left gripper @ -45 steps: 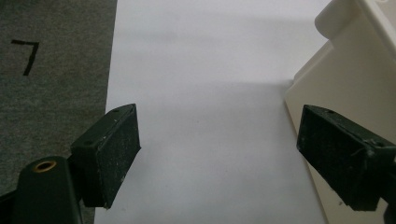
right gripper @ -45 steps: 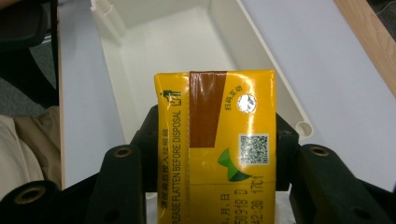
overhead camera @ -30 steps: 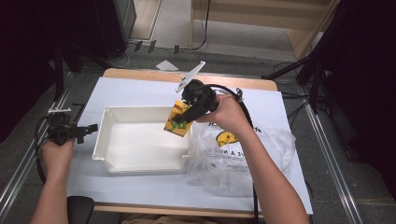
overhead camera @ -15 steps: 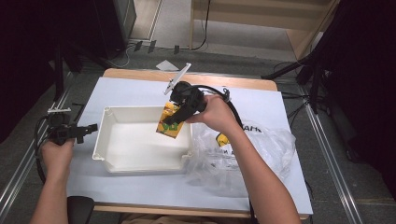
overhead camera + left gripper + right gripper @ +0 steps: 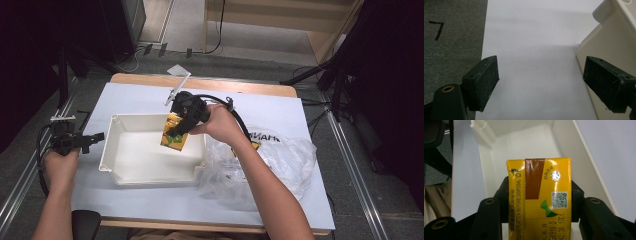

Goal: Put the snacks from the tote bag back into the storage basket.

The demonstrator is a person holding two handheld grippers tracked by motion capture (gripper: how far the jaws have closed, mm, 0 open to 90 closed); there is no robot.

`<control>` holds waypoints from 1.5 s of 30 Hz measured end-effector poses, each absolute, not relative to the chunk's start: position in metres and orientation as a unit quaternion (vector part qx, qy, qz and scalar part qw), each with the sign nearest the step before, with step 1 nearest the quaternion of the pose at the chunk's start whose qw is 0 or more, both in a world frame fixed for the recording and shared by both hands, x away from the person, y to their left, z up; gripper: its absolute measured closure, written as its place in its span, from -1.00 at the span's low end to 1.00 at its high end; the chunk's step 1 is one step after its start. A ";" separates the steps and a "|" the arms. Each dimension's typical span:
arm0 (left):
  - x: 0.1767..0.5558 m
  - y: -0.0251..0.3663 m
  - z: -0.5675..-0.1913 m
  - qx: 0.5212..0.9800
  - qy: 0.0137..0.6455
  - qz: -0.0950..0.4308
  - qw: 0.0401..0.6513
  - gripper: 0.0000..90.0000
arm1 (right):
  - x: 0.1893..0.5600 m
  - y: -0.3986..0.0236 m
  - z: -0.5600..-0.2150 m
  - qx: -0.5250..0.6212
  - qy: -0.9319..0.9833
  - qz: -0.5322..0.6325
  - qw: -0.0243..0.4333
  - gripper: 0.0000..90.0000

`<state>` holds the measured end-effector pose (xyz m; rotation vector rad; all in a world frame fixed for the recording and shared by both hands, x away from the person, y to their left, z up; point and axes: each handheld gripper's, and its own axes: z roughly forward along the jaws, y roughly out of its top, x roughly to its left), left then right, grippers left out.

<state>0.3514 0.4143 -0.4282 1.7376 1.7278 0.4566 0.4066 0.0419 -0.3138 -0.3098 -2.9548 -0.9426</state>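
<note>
A yellow drink carton (image 5: 175,133) with a brown stripe hangs over the right part of the white tray (image 5: 116,150), and my right gripper (image 5: 181,126) is shut on it. In the right gripper view the carton (image 5: 539,195) sits between both black jaws, with the tray's floor (image 5: 524,145) below it. My left gripper (image 5: 95,136) rests at the table's left edge, just left of the tray, held by a hand. In the left gripper view its jaws stand wide apart, open (image 5: 540,83), over bare white tabletop, with the tray's outer wall (image 5: 609,42) beside the right jaw.
A crumpled clear plastic bag (image 5: 265,160) with dark print lies right of the tray, under the right forearm. A black cable (image 5: 235,112) loops from the right gripper. Grey carpet (image 5: 451,37) borders the table on the left, and metal rails run along both sides.
The right gripper has carried the carton left and down, from above the tray's right rim to over its inside. The left hand has stayed put.
</note>
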 end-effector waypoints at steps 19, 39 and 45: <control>0.352 0.415 -0.428 0.660 0.657 0.173 0.320 -0.69 | 0.408 0.076 -0.338 -0.080 -0.957 -0.278 0.015 0.21; 0.352 0.415 -0.429 0.659 0.658 0.173 0.321 -0.69 | 0.407 0.097 -0.367 -0.059 -0.970 -0.236 0.013 0.21; 0.352 0.415 -0.429 0.660 0.657 0.172 0.321 -0.69 | 0.406 0.098 -0.377 -0.056 -0.969 -0.238 0.024 0.20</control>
